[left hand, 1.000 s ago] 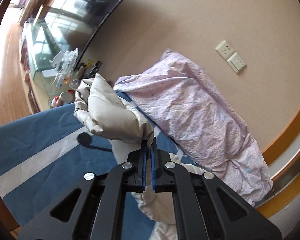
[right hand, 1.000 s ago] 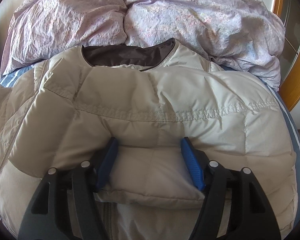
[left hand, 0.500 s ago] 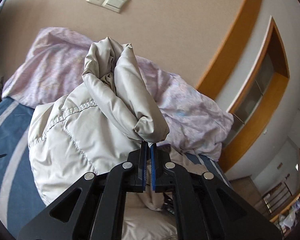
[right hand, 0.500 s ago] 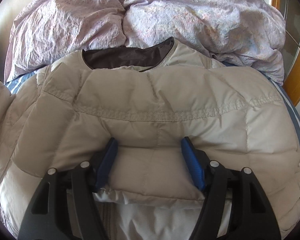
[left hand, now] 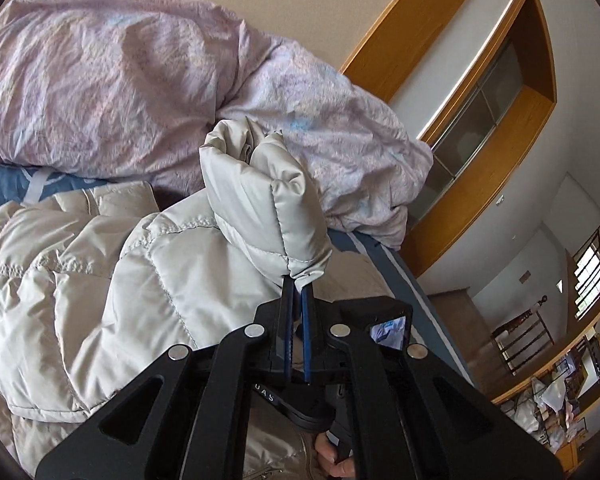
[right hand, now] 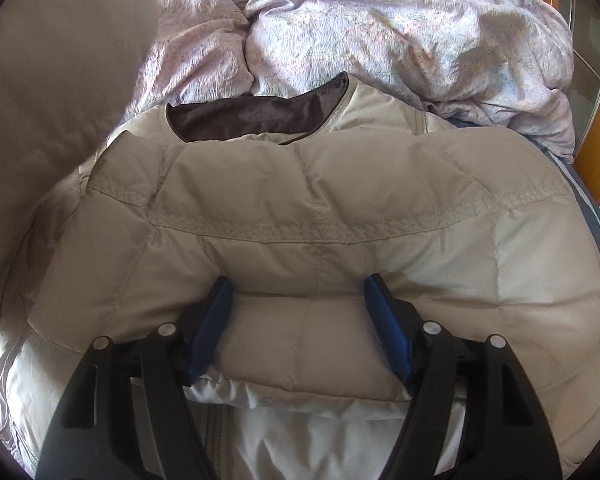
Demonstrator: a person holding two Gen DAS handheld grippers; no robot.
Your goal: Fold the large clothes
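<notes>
A beige quilted puffer jacket lies on the bed with its brown-lined collar towards the duvet. My left gripper is shut on the jacket's sleeve and holds it raised over the jacket body. That sleeve shows as a blurred beige mass at the upper left of the right wrist view. My right gripper is open, its blue pads pressed down either side of a folded sleeve end on the jacket's back.
A crumpled lilac duvet is heaped at the head of the bed. A blue striped sheet shows at the bed's right edge. A wooden frame and beige wall stand beyond it.
My left gripper has swung right with the sleeve, carrying it across over the jacket body. The sleeve has entered the right wrist view at upper left. The right gripper has stayed put.
</notes>
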